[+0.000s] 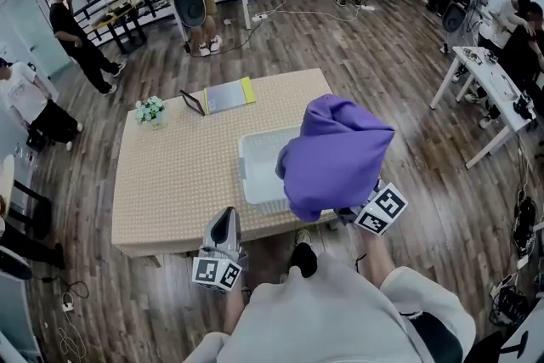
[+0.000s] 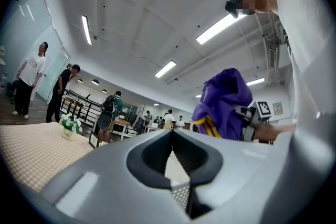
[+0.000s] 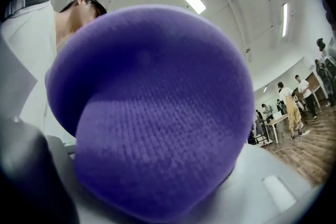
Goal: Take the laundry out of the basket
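The left tongs (image 1: 224, 227) hung shut and empty off the desk's (image 1: 170, 174) near edge, the basket (image 1: 253, 170) ahead and to their right. The right tongs (image 1: 365, 212) were clamped on the purple garment (image 1: 336, 153), bunched above them and over the basket's right end. Only the left gripper view showed its yellow stripes (image 2: 210, 126); the right gripper view showed just knit.
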`<action>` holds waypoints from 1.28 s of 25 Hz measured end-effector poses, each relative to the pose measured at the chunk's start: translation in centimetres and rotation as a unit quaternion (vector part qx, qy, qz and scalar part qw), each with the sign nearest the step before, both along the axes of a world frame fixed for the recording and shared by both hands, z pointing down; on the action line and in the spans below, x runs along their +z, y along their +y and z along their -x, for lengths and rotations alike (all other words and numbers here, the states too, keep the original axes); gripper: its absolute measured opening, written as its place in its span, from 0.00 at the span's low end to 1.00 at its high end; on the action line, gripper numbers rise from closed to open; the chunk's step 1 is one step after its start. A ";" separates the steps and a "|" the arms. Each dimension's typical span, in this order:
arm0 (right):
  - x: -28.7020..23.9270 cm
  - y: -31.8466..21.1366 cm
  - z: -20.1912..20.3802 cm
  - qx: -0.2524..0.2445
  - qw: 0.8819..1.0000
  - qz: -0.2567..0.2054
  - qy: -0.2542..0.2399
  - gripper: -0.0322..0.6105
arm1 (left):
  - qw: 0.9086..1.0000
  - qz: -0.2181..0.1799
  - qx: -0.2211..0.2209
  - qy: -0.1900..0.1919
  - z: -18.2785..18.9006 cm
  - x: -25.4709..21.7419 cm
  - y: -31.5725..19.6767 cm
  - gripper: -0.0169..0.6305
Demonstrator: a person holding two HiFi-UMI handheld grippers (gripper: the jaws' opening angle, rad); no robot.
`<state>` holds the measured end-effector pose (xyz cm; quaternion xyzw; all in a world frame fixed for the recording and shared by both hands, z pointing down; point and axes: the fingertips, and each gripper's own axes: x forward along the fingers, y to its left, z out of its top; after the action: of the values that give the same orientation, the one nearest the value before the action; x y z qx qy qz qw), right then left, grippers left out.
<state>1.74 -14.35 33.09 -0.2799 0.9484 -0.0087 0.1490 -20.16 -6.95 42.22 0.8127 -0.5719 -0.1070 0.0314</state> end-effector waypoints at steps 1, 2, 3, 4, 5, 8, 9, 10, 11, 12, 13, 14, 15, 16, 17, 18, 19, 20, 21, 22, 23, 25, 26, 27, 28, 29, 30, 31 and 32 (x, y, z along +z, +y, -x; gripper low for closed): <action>-0.3 0.8 -0.4 0.004 1.000 -0.003 -0.005 0.41 | 1.000 -0.003 0.001 0.001 -0.2 -0.1 0.6 0.04; -0.5 1.6 -0.6 0.007 1.000 -0.005 -0.008 0.41 | 1.000 -0.005 0.002 0.001 -0.3 -0.2 1.2 0.04; -0.5 2.3 -0.7 0.007 1.000 -0.005 -0.011 0.41 | 1.000 -0.007 0.002 0.001 -0.4 -0.4 1.7 0.04; -0.5 3.1 -0.7 0.005 1.000 -0.003 -0.012 0.41 | 1.000 -0.008 0.002 0.001 -0.5 -0.5 2.3 0.04; -0.4 4.0 -0.7 0.002 1.000 0.000 -0.011 0.41 | 1.000 -0.008 0.001 0.001 -0.7 -0.6 3.0 0.04; 0.4 6.6 -2.2 -0.005 1.000 0.009 -0.002 0.41 | 1.000 -0.010 0.004 -0.002 -3.0 -1.1 5.0 0.04; 0.7 7.3 -3.0 -0.003 1.000 0.011 0.001 0.41 | 1.000 -0.011 0.007 -0.003 -4.0 -1.2 5.6 0.04; 0.8 8.1 -3.9 -0.003 1.000 0.013 0.002 0.41 | 1.000 -0.012 0.010 -0.004 -5.1 -1.3 6.2 0.04; 0.9 9.0 -4.7 -0.004 1.000 0.014 0.002 0.41 | 1.000 -0.013 0.011 -0.004 -6.1 -1.4 6.9 0.04; 1.0 9.9 -5.5 -0.007 1.000 0.014 0.001 0.41 | 1.000 -0.014 0.012 -0.005 -7.0 -1.6 7.6 0.04; 0.9 10.7 -6.3 -0.010 1.000 0.014 -0.001 0.41 | 1.000 -0.016 0.011 -0.007 -7.9 -1.8 8.2 0.04; 0.9 11.5 -7.1 -0.013 1.000 0.014 -0.002 0.41 | 1.000 -0.018 0.010 -0.009 -8.9 -2.0 8.8 0.04; 1.0 12.3 -8.1 -0.016 1.000 0.015 -0.002 0.41 | 1.000 -0.020 0.010 -0.010 -10.0 -2.3 9.4 0.04; 1.3 13.1 -9.2 -0.017 1.000 0.018 0.000 0.41 | 1.000 -0.021 0.011 -0.010 -11.3 -2.5 10.2 0.04; 1.7 14.1 -10.4 -0.019 1.000 0.023 0.003 0.41 | 1.000 -0.021 0.011 -0.011 -12.7 -2.6 11.1 0.04; 2.2 15.2 -11.6 -0.020 0.999 0.028 0.007 0.41 | 1.000 -0.020 0.011 -0.013 -14.1 -2.6 12.2 0.04; 2.8 16.3 -12.7 -0.021 0.999 0.034 0.009 0.41 | 1.000 -0.017 0.011 -0.014 -15.3 -2.5 13.4 0.04; 3.5 17.4 -13.6 -0.022 0.999 0.040 0.011 0.41 | 1.000 -0.014 0.010 -0.014 -16.4 -2.2 14.5 0.04; 4.2 18.4 -14.5 -0.024 0.999 0.047 0.012 0.41 | 1.000 -0.011 0.009 -0.012 -17.4 -1.9 15.5 0.04; 4.9 19.2 -15.4 -0.025 0.998 0.054 0.014 0.41 | 1.000 -0.009 0.008 -0.011 -18.4 -1.8 16.4 0.04; 5.5 20.0 -16.2 -0.026 0.998 0.060 0.015 0.41 | 1.000 -0.007 0.008 -0.011 -19.4 -1.7 17.3 0.04; 6.6 21.3 -17.3 -0.028 0.997 0.072 0.016 0.41 | 1.000 -0.003 0.007 -0.017 -20.9 -1.4 18.6 0.04; 7.1 21.8 -17.6 -0.030 0.996 0.078 0.017 0.41 | 1.000 -0.001 0.007 -0.018 -21.3 -1.3 19.2 0.04; 7.6 22.4 -17.7 -0.033 0.996 0.083 0.019 0.41 | 1.000 0.002 0.005 -0.019 -21.5 -1.1 19.7 0.04; 8.0 23.0 -17.7 -0.036 0.995 0.087 0.022 0.41 | 1.000 0.005 0.005 -0.019 -21.7 -0.9 20.3 0.04; 8.3 23.6 -17.6 -0.039 0.995 0.090 0.024 0.41 | 1.000 0.006 0.004 -0.020 -21.7 -0.9 20.7 0.04; 8.5 24.1 -17.4 -0.041 0.995 0.092 0.025 0.41 | 1.000 0.006 0.004 -0.021 -21.6 -1.0 21.1 0.04; 8.6 24.5 -17.2 -0.042 0.994 0.093 0.026 0.41 | 1.000 0.005 0.004 -0.021 -21.4 -1.1 21.3 0.04; 8.7 24.9 -17.1 -0.043 0.994 0.094 0.026 0.41 | 1.000 0.003 0.004 -0.020 -21.3 -1.3 21.5 0.04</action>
<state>18.83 10.52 41.78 -0.2518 0.9580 -0.0972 0.0966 1.14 14.60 40.93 0.8168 -0.5696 -0.0883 0.0228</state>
